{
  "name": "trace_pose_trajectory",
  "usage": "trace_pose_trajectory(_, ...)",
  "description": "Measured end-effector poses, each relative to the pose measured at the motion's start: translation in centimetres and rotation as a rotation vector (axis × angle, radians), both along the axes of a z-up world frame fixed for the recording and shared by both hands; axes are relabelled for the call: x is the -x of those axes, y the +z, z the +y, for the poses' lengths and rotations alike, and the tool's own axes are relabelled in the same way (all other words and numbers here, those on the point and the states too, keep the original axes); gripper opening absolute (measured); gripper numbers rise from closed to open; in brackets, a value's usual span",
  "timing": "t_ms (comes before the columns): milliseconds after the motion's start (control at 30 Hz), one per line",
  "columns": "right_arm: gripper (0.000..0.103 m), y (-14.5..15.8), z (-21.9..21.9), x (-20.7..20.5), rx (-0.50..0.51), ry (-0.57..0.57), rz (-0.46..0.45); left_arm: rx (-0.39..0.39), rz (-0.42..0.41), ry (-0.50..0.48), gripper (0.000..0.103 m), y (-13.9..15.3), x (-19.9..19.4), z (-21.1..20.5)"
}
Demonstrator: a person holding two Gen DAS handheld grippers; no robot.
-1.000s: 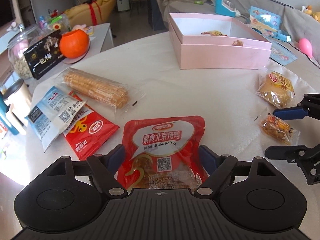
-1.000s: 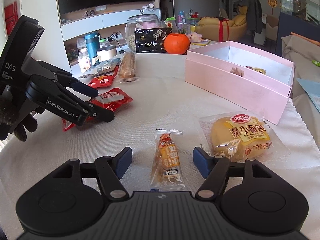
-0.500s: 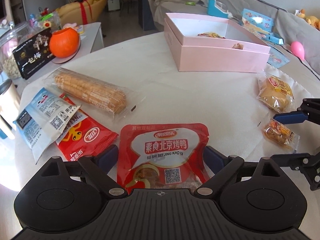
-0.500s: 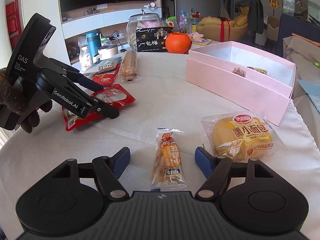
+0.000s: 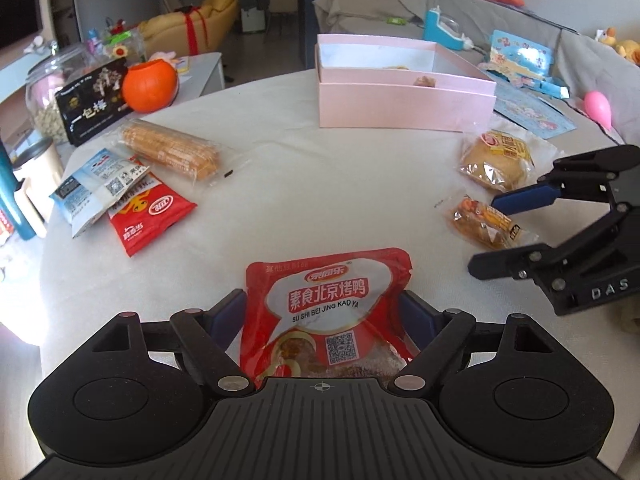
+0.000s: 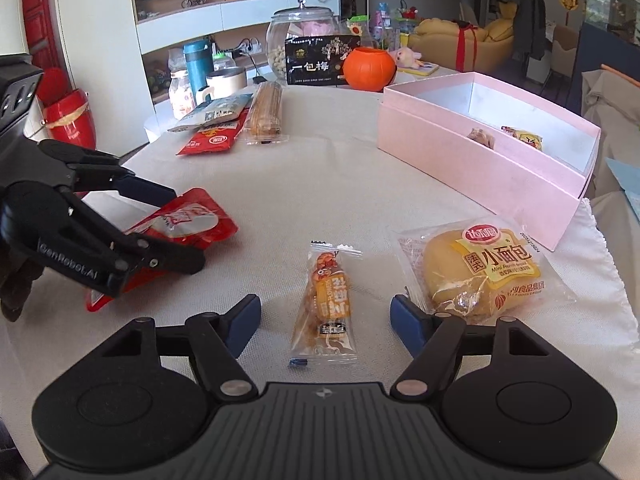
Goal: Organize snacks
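While the red pouch (image 5: 324, 300) sits between the pads of the left hand-held gripper (image 5: 322, 306), the step in hand looks like carrying it to the pink box (image 5: 404, 104) at the far side of the counter (image 5: 320, 184).

That gripper's jaws have just been closing, and they are clamped on the pouch by its two long side edges. Seen from the right wrist camera, the pouch is bowed and tipped up off the cloth. A soft bag held this way can fold and slip, so the squeeze should stay firm but not crushing. Lift it well clear before crossing, so the trailing end does not drag. Come in over the near wall of the box and release low inside. Two small snacks already lie toward its right end, which leaves its left part free for the pouch.

Further right, the right hand-held gripper (image 6: 325, 306) hangs over a small orange snack packet (image 6: 326, 292) that lies near on the counter. Its jaws have just been closing too, but they stand apart, with the packet between them and neither pad touching it. It should come straight down and pinch the packet across its narrow middle. The right pad sits just beside the wrapped bread roll (image 6: 484, 268), so it must not snag that wrapper.
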State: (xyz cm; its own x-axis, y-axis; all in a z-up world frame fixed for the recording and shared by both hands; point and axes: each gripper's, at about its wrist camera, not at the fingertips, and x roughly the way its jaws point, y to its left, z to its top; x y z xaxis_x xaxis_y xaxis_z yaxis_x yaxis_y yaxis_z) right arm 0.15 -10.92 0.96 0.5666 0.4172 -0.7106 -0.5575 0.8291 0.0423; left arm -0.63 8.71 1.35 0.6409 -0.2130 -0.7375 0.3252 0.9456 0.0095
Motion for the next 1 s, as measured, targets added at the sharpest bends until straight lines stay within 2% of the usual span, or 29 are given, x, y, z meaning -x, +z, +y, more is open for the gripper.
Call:
trace_pose_trajectory(33, 0.062, 0.2, 0.3, -0.2, 0.013, 0.002, 0.007, -0.006, -0.005, 0.003, 0.086, 0.0, 0.2, -0.2)
trace_pose_trajectory(100, 0.032, 0.7, 0.7, -0.4, 0.035, 0.016, 0.02, -0.024, -0.015, 0.004, 0.084, 0.2, 0.3, -0.6)
trace_pose_trajectory(133, 0.024, 1.0, 0.9, -0.4, 0.049, 0.023, 0.025, -0.027, -0.017, 0.004, 0.082, 0.3, 0.3, -0.7)
trace_pose_trajectory(167, 0.022, 1.4, 0.9, -0.4, 0.053, 0.028, 0.024, -0.027, -0.019, 0.002, 0.081, 0.5, 0.4, -0.9)
trace_pose_trajectory(267, 0.021, 3.3, 0.2, 0.3, 0.026, 0.041, -0.003, -0.015, -0.02, -0.014, 0.077, 1.0, 0.5, -1.3)
trace_pose_trajectory(433, 0.02, 6.2, -2.7, 1.0, -0.007, -0.003, -0.056, 0.004, -0.008, -0.041, 0.072, 1.3, -0.2, -2.4)
trace_pose_trajectory(567, 0.02, 8.1, -5.4, 0.6, -0.017, -0.056, -0.093, 0.108, -0.03, -0.065, 0.069, 3.8, -1.2, -2.6)
trace_pose_trajectory(600, 0.02, 8.7, -6.0, 0.3, -0.024, -0.074, -0.104, 0.15, -0.061, -0.069, 0.056, 5.2, -1.6, -2.6)
trace_pose_trajectory(633, 0.02, 9.5, -6.9, -0.1, -0.037, -0.097, -0.12, 0.195, -0.108, -0.075, 0.024, 6.9, -2.2, -2.5)
trace_pose_trajectory(667, 0.02, 10.2, -7.5, -0.5, -0.05, -0.114, -0.134, 0.21, -0.147, -0.072, 0.016, 8.3, -2.9, -2.6)
trace_pose_trajectory(733, 0.02, 11.8, -8.9, -1.8, -0.079, -0.155, -0.171, 0.243, -0.239, -0.092, 0.016, 11.3, -5.2, -3.3)
trace_pose_trajectory(800, 0.02, 12.9, -9.4, -3.6, -0.086, -0.194, -0.21, 0.276, -0.281, -0.089, 0.016, 12.9, -7.8, -3.9)
trace_pose_trajectory(900, 0.021, 13.4, -9.9, -6.4, -0.125, -0.234, -0.21, 0.328, -0.252, -0.09, 0.018, 13.1, -10.4, -4.5)
trace_pose_trajectory(967, 0.021, 12.8, -9.9, -7.2, -0.144, -0.229, -0.187, 0.306, -0.226, -0.12, 0.02, 12.0, -10.4, -5.0)
trace_pose_trajectory(1000, 0.021, 12.2, -9.7, -7.3, -0.141, -0.215, -0.176, 0.27, -0.203, -0.133, 0.02, 10.9, -10.1, -5.4)
